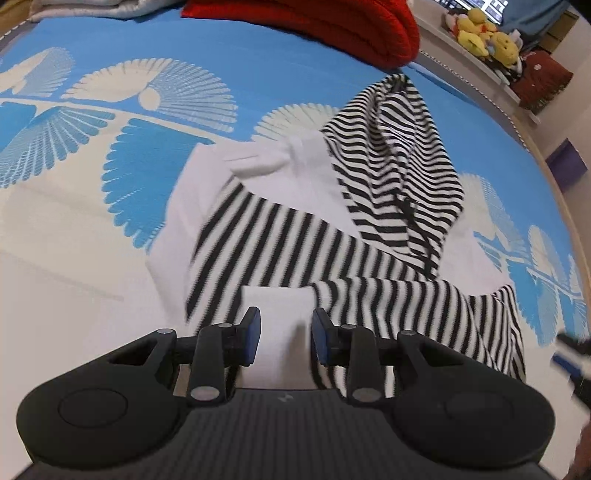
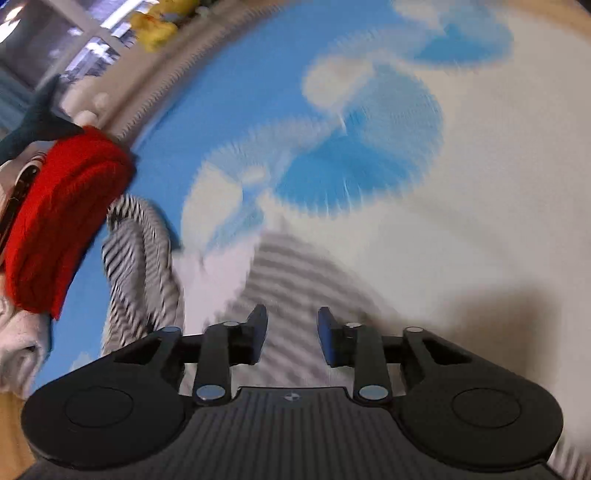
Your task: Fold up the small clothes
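Note:
A small black-and-white striped hooded garment (image 1: 280, 236) with white panels lies rumpled on the blue and cream bedspread (image 1: 74, 240). Its hood (image 1: 399, 166) points toward the far side. My left gripper (image 1: 286, 338) hovers over the near end of the garment, its jaws apart, and a white fabric panel (image 1: 277, 310) shows through the gap, untouched by the pads. The right wrist view is heavily blurred. There my right gripper (image 2: 291, 336) is open above the striped cloth (image 2: 295, 266) with nothing between its pads. The hood (image 2: 136, 258) lies to its left.
A folded red knit item (image 1: 332, 26) rests at the far edge of the bed, also seen as red knit (image 2: 55, 221). Yellow plush toys (image 1: 480, 33) sit on a ledge beyond. A pale blanket (image 1: 74, 11) lies at the far left.

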Demonstrator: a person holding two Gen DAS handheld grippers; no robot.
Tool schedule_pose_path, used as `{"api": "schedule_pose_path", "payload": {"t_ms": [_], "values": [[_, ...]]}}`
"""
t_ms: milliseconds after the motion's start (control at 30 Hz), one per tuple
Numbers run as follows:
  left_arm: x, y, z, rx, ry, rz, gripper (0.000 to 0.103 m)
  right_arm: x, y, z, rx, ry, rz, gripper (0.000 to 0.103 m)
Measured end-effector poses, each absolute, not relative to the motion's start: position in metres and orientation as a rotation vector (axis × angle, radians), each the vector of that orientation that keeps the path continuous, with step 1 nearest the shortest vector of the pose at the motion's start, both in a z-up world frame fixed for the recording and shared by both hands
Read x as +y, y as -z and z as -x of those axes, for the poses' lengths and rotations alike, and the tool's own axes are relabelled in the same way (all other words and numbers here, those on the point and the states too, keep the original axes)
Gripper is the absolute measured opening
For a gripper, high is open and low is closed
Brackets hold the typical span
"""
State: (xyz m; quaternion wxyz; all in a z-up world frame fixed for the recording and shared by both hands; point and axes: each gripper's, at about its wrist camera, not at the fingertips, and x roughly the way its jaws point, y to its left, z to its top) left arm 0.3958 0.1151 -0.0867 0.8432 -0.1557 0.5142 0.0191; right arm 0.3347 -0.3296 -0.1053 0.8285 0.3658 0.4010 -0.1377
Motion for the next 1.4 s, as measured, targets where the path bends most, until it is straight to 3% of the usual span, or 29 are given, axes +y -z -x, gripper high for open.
{"api": "schedule_pose_path", "payload": {"t_ms": [67,200,300,500,567,600,633,667,700,900,1000,1067,1267,1400], "values": [[0.12,0.089,-0.398,1.09,-0.054,0.315,0.034,-0.342,0.11,-0.362,0.803,0.268,-0.654,0.041],[0.129,0.098,-0.403,1.113,-0.074,0.318,0.034,-0.346,0.131,-0.402,0.841,0.143,-0.453,0.043],[0.133,0.106,-0.406,1.138,-0.072,0.314,0.034,-0.334,0.146,-0.42,0.878,0.056,-0.327,0.05],[0.123,0.117,-0.411,1.169,-0.022,0.28,0.034,-0.309,0.174,-0.433,0.896,-0.024,-0.181,0.049],[0.118,0.118,-0.412,1.171,-0.012,0.252,0.034,-0.3,0.175,-0.432,0.856,-0.043,-0.094,0.018],[0.116,0.119,-0.413,1.169,-0.009,0.237,0.034,-0.299,0.174,-0.432,0.846,-0.044,-0.087,0.015],[0.114,0.119,-0.413,1.167,-0.006,0.222,0.026,-0.3,0.174,-0.432,0.841,-0.047,-0.108,0.012],[0.113,0.118,-0.413,1.161,-0.004,0.204,0.008,-0.304,0.173,-0.433,0.838,-0.041,-0.138,0.01],[0.112,0.116,-0.413,1.143,-0.017,0.183,0.003,-0.309,0.172,-0.434,0.824,-0.022,-0.159,0.008],[0.112,0.093,-0.409,1.018,0.019,0.21,0.003,-0.346,0.167,-0.435,0.777,0.156,-0.362,0.008],[0.116,0.097,-0.409,1.046,0.008,0.204,0.005,-0.346,0.172,-0.434,0.787,0.182,-0.369,0.009],[0.122,0.098,-0.409,1.06,0.002,0.21,0.012,-0.343,0.17,-0.435,0.782,0.192,-0.352,0.01],[0.127,0.098,-0.402,1.085,0.14,0.233,0.014,-0.347,0.145,-0.427,0.775,0.15,-0.346,0.014],[0.107,0.126,-0.399,1.22,0.163,0.035,0.023,-0.335,0.131,-0.411,0.828,-0.013,-0.306,0.018]]}}
